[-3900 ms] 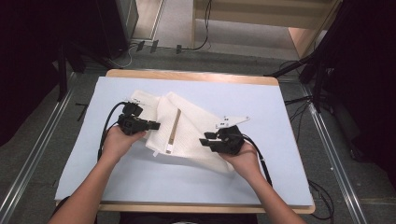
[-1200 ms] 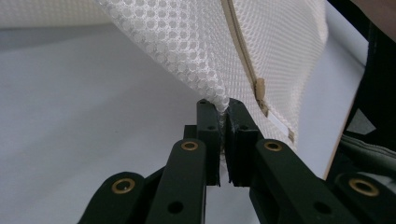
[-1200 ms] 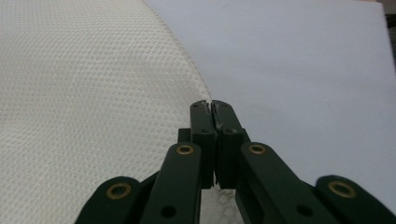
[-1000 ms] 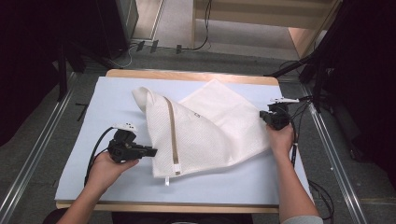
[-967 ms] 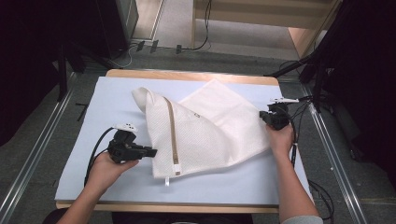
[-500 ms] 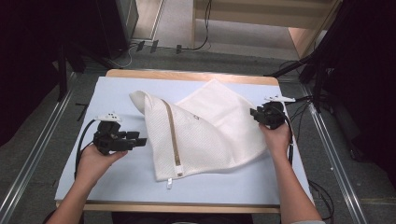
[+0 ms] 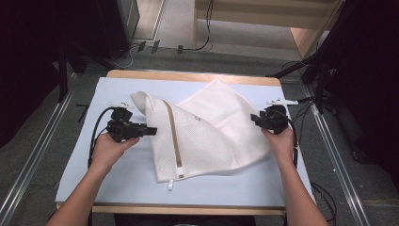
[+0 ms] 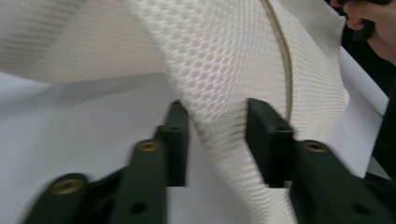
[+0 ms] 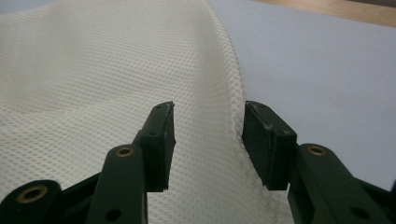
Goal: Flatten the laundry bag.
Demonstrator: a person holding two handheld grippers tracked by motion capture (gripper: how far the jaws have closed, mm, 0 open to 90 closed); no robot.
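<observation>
A white mesh laundry bag (image 7: 202, 136) is lying across the middle of the counter (image 7: 117, 186), on its pale blue cover, with its tan zipper (image 7: 173, 136) running from about 12 o'clock down to 6 o'clock.

The left gripper (image 7: 149, 130) is sitting at the bag's 9 o'clock side, pointing toward 3 o'clock. Its jaws are standing partly apart and have just been closing; in the left gripper view a raised fold of the mesh (image 8: 219, 107) is passing between them, but the pads are not visibly pinching it.

The right gripper (image 7: 254, 118) is waiting at the bag's 3 o'clock edge, pointing toward 9 o'clock. Its jaws have just been opening and are standing apart, straddling the bag's hem (image 9: 229, 93) without gripping it.

Each gripper is lying at its own end of the bag, so the coming move is probably hinging on the left jaws closing on the fold directly ahead of them.
</observation>
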